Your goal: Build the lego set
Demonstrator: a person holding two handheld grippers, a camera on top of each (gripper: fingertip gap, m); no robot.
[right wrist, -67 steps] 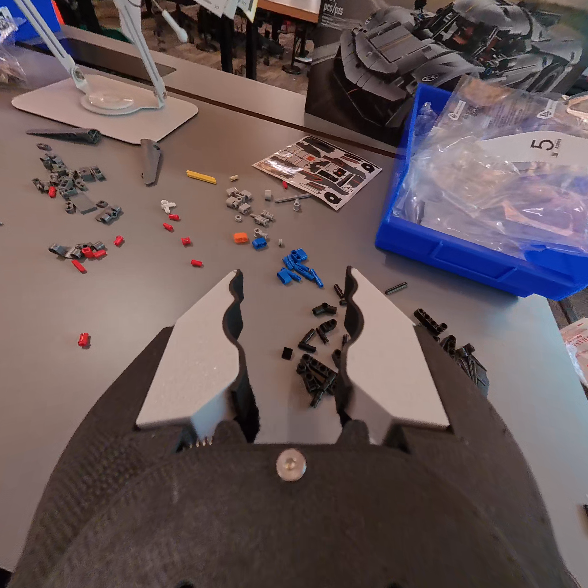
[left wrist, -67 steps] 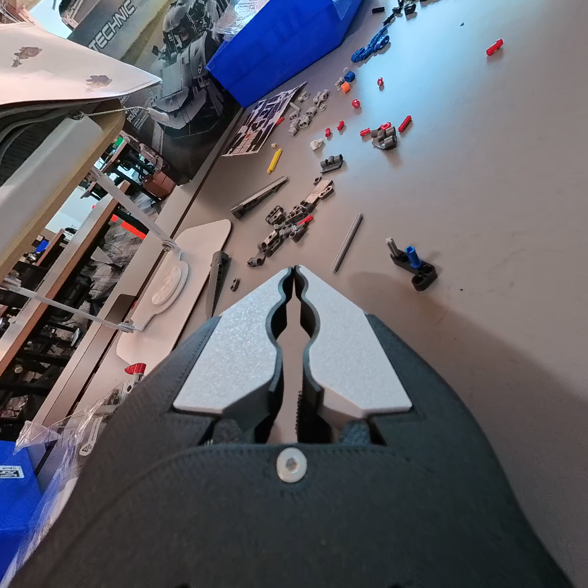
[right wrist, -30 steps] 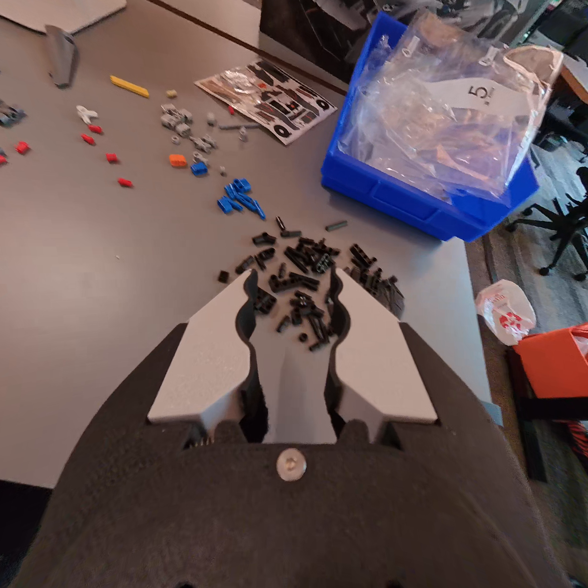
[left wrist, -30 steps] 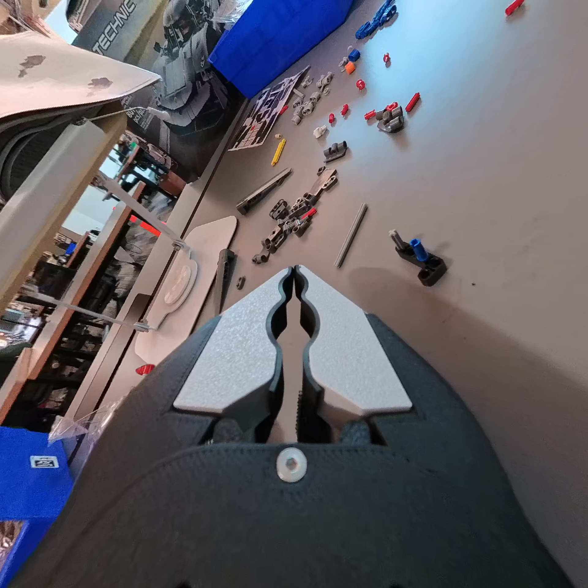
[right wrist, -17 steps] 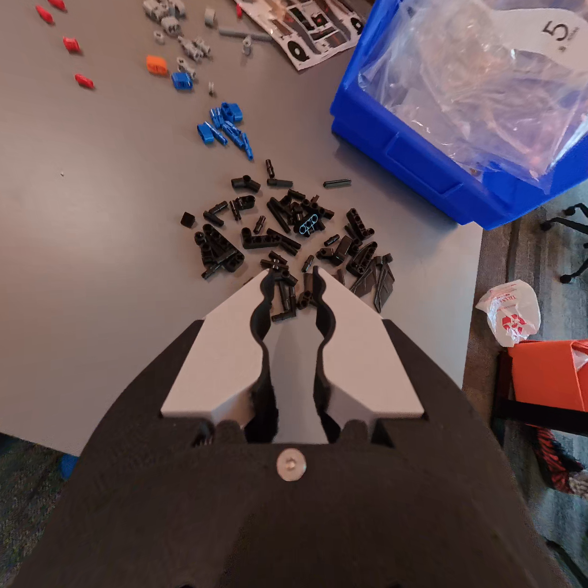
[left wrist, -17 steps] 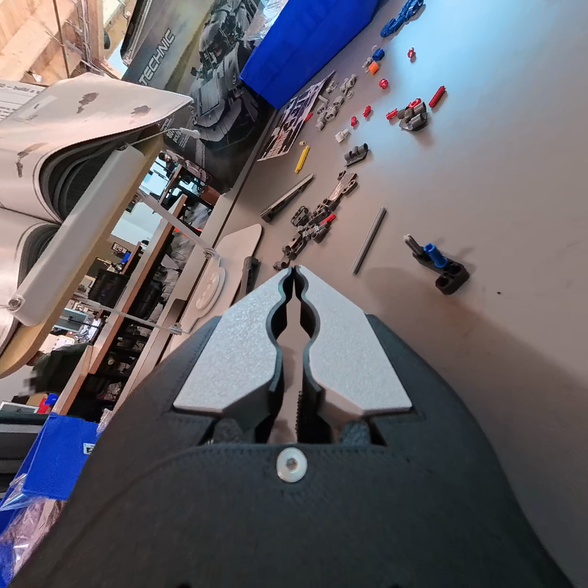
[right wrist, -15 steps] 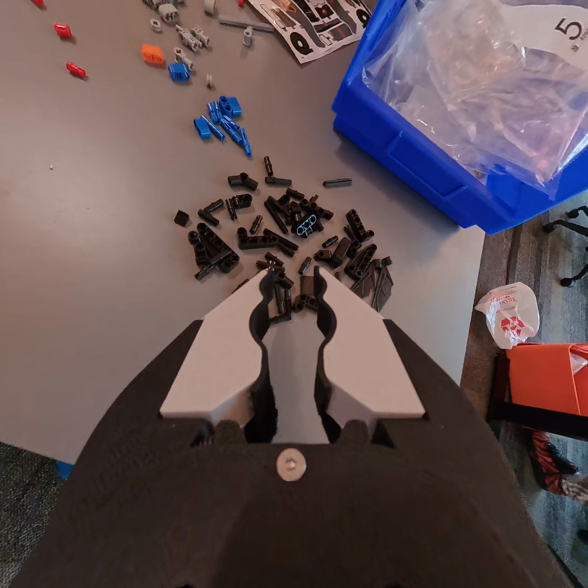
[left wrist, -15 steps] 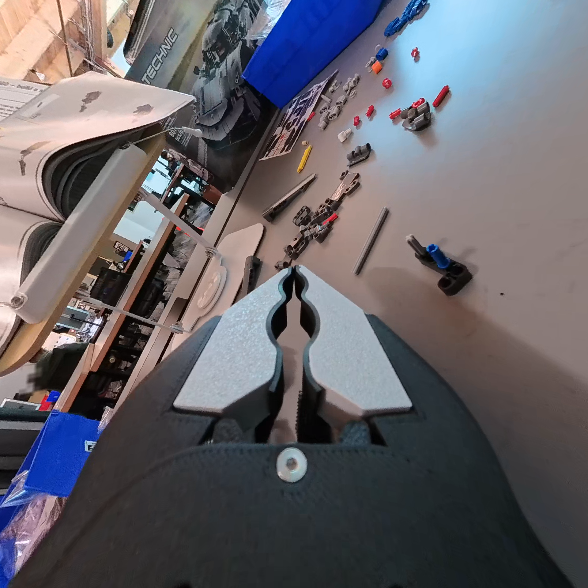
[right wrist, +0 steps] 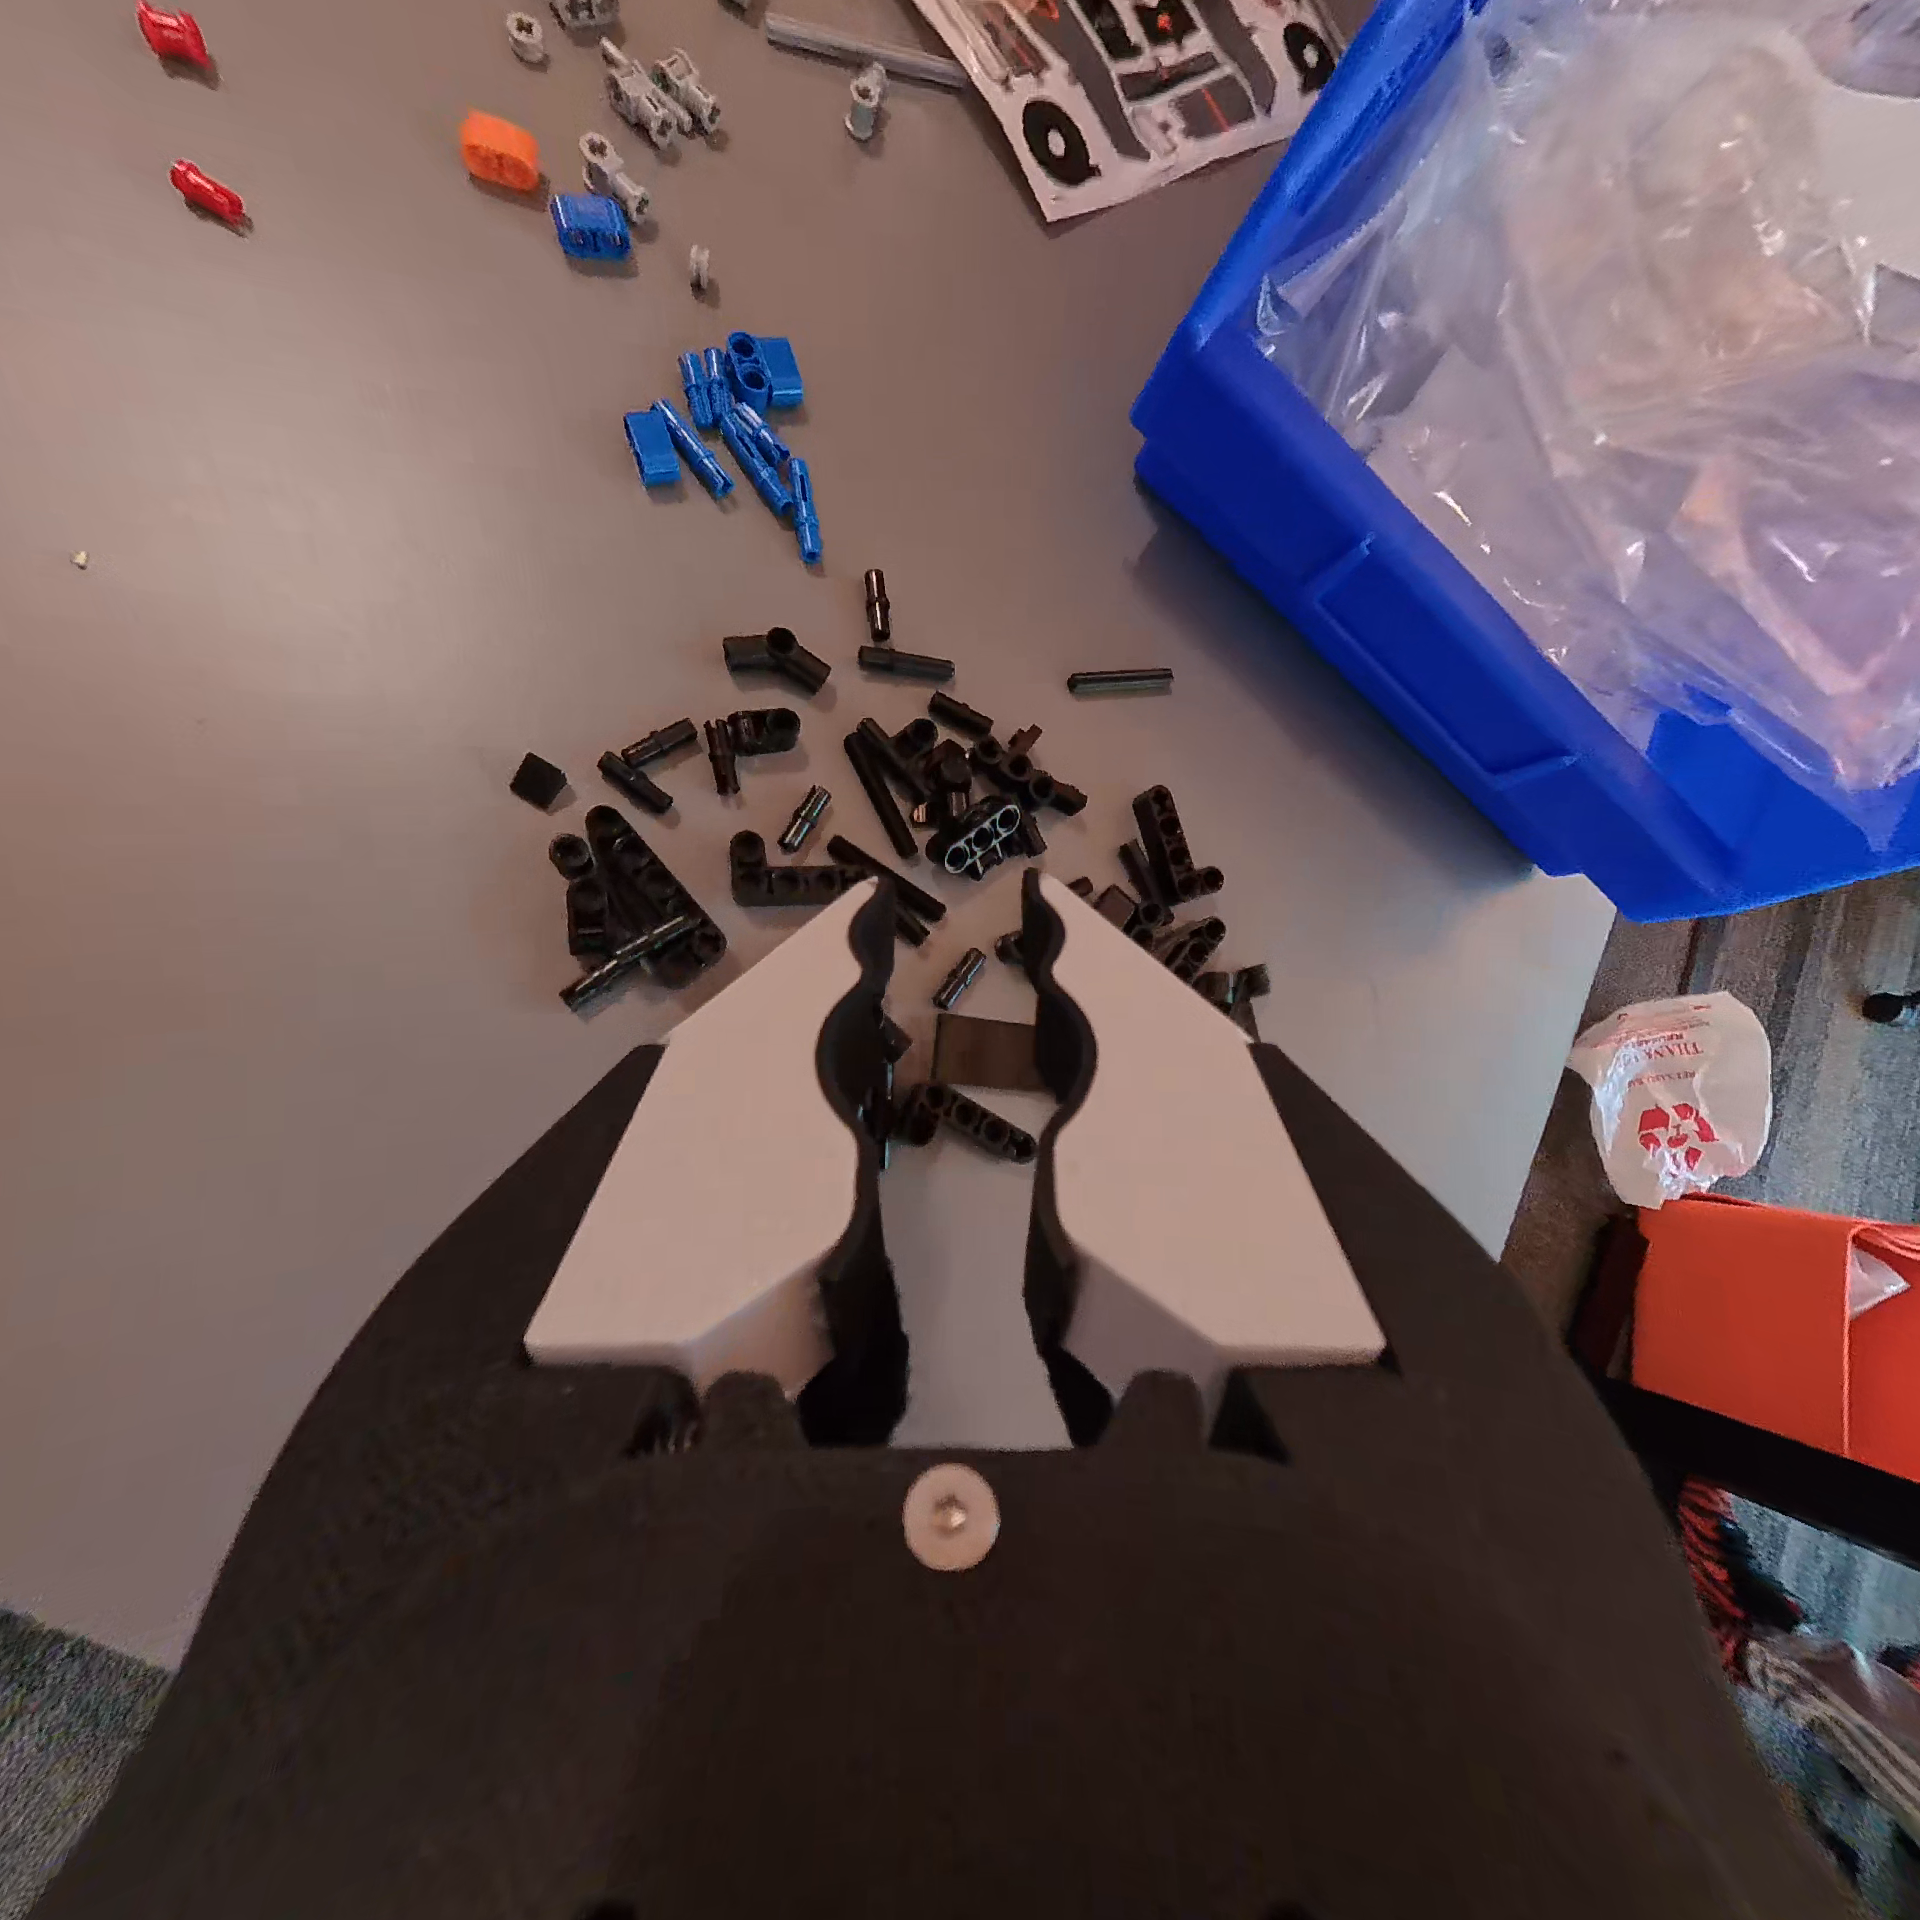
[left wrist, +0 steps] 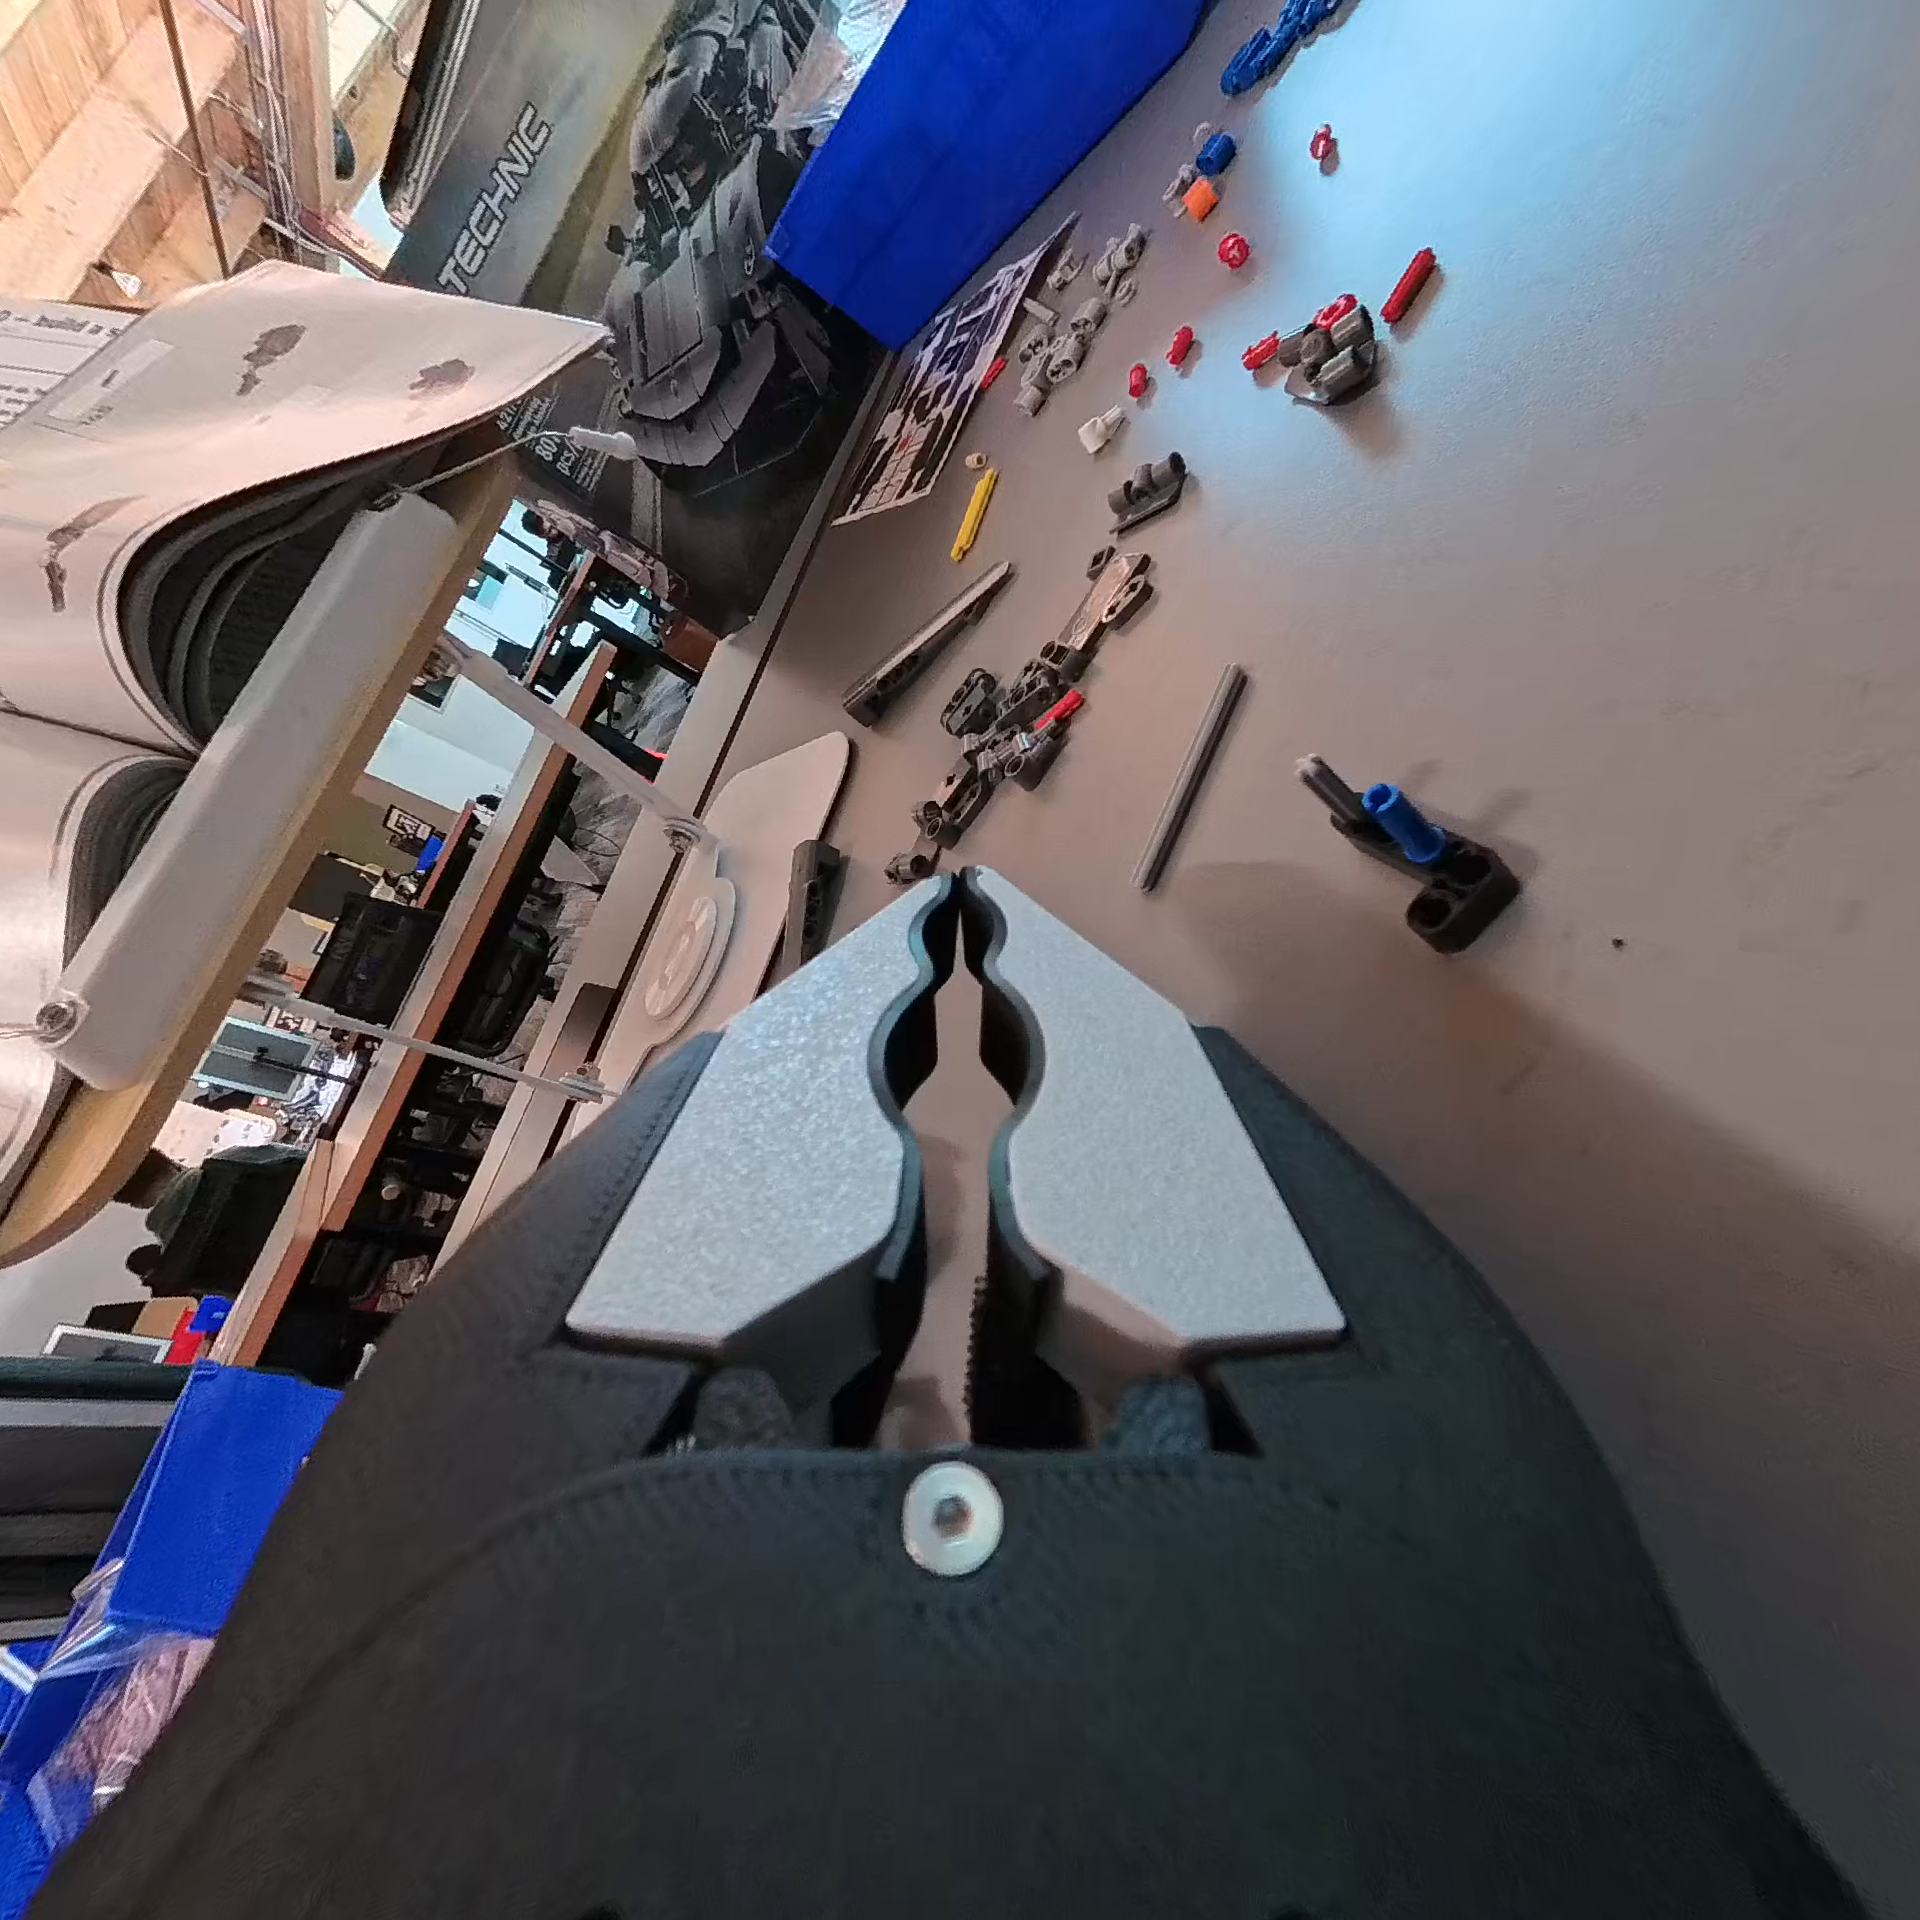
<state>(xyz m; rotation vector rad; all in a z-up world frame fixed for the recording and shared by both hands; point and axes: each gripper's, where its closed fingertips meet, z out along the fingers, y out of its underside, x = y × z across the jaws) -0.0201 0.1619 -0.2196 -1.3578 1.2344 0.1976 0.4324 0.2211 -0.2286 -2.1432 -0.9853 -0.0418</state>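
The left gripper (left wrist: 958,881) hangs tilted over the grey worktop (left wrist: 1558,582) with its jaws together and nothing between them. Nearest its tips lies a small grey connector (left wrist: 906,862), and beyond that a cluster of dark grey pieces (left wrist: 1003,743). To the right of the tips lie a grey axle (left wrist: 1190,777) and, farther right, a black L-beam (left wrist: 1439,878) with a blue pin (left wrist: 1397,812) stuck in it. Only this view shows the white stand base (left wrist: 748,862) by the worktop's edge, a yellow bar (left wrist: 974,512) and the dark set box (left wrist: 623,239) standing behind. The right gripper (right wrist: 954,894) looks down on a heap of black pieces (right wrist: 883,810) near the worktop's corner; its jaws stand a little apart and grip nothing. Seen between the fingers, on the worktop, are a flat black tile (right wrist: 985,1051), a short black pin (right wrist: 958,977) and a black beam (right wrist: 971,1120). Only this view shows the blue pins (right wrist: 727,426) beyond the heap, the clear bags (right wrist: 1621,312) filling the blue bin (right wrist: 1455,623), and on the floor an orange box (right wrist: 1766,1340) and a white bag (right wrist: 1673,1091). Both views catch the sticker sheet (right wrist: 1132,94), an orange piece (right wrist: 501,151) and scattered red pins (right wrist: 208,192).
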